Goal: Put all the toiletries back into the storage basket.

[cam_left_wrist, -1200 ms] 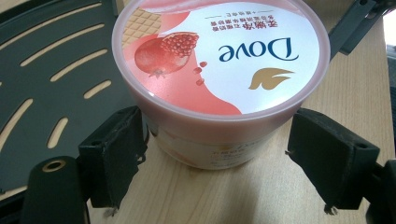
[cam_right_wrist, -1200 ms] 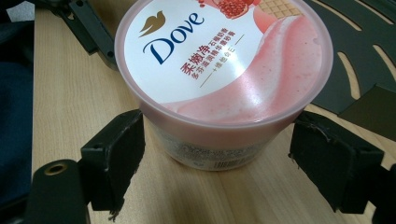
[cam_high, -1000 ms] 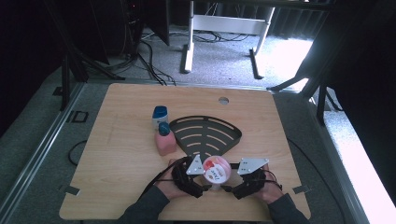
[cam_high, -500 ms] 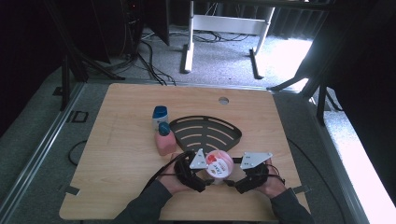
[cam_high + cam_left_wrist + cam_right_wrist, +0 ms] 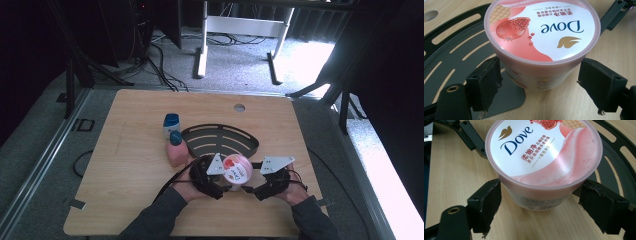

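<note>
A pink Dove tub (image 5: 236,169) with a white and pink lid stands between both grippers, at the near corner of a black slotted tray (image 5: 220,135). My left gripper (image 5: 223,181) holds it from the left and my right gripper (image 5: 252,185) from the right. In the left gripper view the pads (image 5: 486,82) press the tub (image 5: 539,32) just under its lid rim, with its base over the tray corner (image 5: 449,50). The right gripper view shows the same hold on the tub (image 5: 544,152), beside the tray (image 5: 619,157).
A pink bottle with a blue cap (image 5: 176,150) stands just left of the tray, and a small white and blue bottle (image 5: 171,124) behind it. The wooden table (image 5: 125,175) has a round hole (image 5: 239,107) near its far edge. Floor cables lie beyond.
Both hands and the tub between them have moved a little forward, toward the tray. The bottles and the tray have stayed put.
</note>
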A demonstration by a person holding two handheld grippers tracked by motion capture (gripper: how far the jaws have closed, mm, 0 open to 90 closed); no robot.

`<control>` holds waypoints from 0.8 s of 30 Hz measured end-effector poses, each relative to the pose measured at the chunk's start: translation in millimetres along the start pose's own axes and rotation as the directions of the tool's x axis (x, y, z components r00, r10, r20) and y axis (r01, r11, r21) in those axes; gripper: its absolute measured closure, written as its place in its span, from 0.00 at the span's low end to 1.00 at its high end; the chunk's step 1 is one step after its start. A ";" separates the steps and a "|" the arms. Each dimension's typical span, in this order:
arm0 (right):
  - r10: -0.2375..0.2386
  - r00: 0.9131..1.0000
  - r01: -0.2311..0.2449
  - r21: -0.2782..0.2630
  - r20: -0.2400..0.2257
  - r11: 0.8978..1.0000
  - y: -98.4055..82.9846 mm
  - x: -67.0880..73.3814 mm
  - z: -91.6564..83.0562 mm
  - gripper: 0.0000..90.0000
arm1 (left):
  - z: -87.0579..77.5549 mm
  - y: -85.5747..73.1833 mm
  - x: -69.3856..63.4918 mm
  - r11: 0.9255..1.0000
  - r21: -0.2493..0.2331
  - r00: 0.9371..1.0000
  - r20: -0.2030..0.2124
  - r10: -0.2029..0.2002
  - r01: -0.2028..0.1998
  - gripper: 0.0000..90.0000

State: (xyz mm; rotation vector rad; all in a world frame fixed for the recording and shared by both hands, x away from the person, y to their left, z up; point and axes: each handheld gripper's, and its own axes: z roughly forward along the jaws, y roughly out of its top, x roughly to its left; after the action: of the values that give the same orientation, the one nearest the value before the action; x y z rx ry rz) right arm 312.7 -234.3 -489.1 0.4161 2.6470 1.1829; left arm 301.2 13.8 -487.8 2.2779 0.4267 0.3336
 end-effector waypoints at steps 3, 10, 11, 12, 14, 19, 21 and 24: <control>-0.004 1.000 0.004 0.011 0.007 1.000 2.6 -3.5 -1.7 0.20 | 1.4 2.8 2.6 1.000 -0.005 1.000 0.000 -0.004 0.004 0.21; -0.003 1.000 0.003 0.005 0.012 1.000 4.4 -10.2 -5.5 0.20 | 2.6 9.5 6.9 1.000 -0.007 1.000 -0.005 0.001 -0.001 0.21; -0.002 1.000 0.001 0.004 0.015 1.000 4.8 -10.7 -6.1 0.20 | 3.0 10.3 7.2 1.000 -0.011 1.000 -0.006 -0.005 0.005 0.21; -0.003 1.000 0.003 0.002 0.018 1.000 5.1 -11.5 -6.5 0.20 | 3.1 11.4 7.9 1.000 -0.010 1.000 -0.006 -0.007 0.007 0.21; -0.001 1.000 0.001 0.002 0.018 1.000 5.8 -13.2 -7.5 0.20 | 3.5 12.6 8.5 1.000 -0.012 1.000 -0.008 -0.006 0.006 0.21; -0.012 1.000 0.011 0.017 0.022 1.000 8.4 -18.1 -9.8 0.20 | 5.7 16.2 11.6 1.000 -0.012 1.000 -0.008 -0.007 0.006 0.21; -0.010 1.000 0.010 0.017 0.021 1.000 8.9 -20.0 -10.3 0.20 | 6.4 17.3 12.9 1.000 -0.016 1.000 -0.009 -0.011 0.011 0.21; -0.010 1.000 0.009 0.018 0.021 1.000 9.9 -23.6 -10.4 0.20 | 7.2 19.6 15.4 1.000 -0.012 1.000 -0.014 -0.008 0.008 0.21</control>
State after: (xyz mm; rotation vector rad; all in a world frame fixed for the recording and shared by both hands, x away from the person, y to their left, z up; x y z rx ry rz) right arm 333.3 -243.3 -473.1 0.4165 2.6403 1.1464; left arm 321.7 2.7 -476.4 2.2623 0.4400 0.3475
